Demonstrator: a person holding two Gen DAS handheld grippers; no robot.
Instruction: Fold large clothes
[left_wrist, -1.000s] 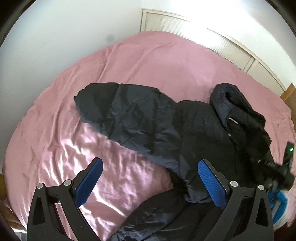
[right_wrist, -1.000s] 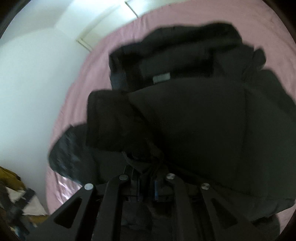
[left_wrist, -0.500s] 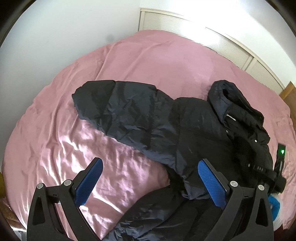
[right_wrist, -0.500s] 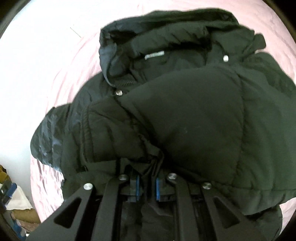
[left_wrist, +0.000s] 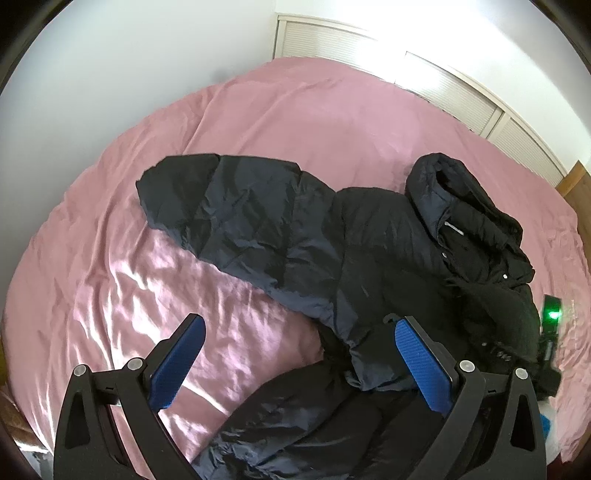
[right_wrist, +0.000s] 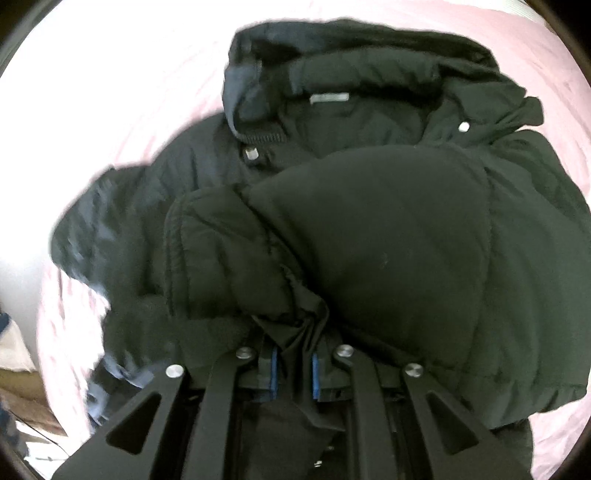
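A large black puffer jacket (left_wrist: 332, 251) lies on a pink bed (left_wrist: 295, 122). One sleeve (left_wrist: 221, 206) stretches to the left, the hood (left_wrist: 461, 199) lies at the right. My left gripper (left_wrist: 295, 354) is open and empty above the jacket's lower part. My right gripper (right_wrist: 295, 354) is shut on a bunched fold of the jacket (right_wrist: 369, 240), with the other sleeve folded over the body below the collar (right_wrist: 328, 99). The right gripper also shows at the right edge of the left wrist view (left_wrist: 550, 332), with a green light.
White louvred closet doors (left_wrist: 443, 85) stand behind the bed. A white wall (left_wrist: 110, 74) runs along the bed's left side. Clutter (right_wrist: 18, 369) lies beside the bed at the lower left of the right wrist view.
My right gripper has carried the held fold across the jacket's body toward the collar and lowered it. The left gripper has stayed open and nearly still.
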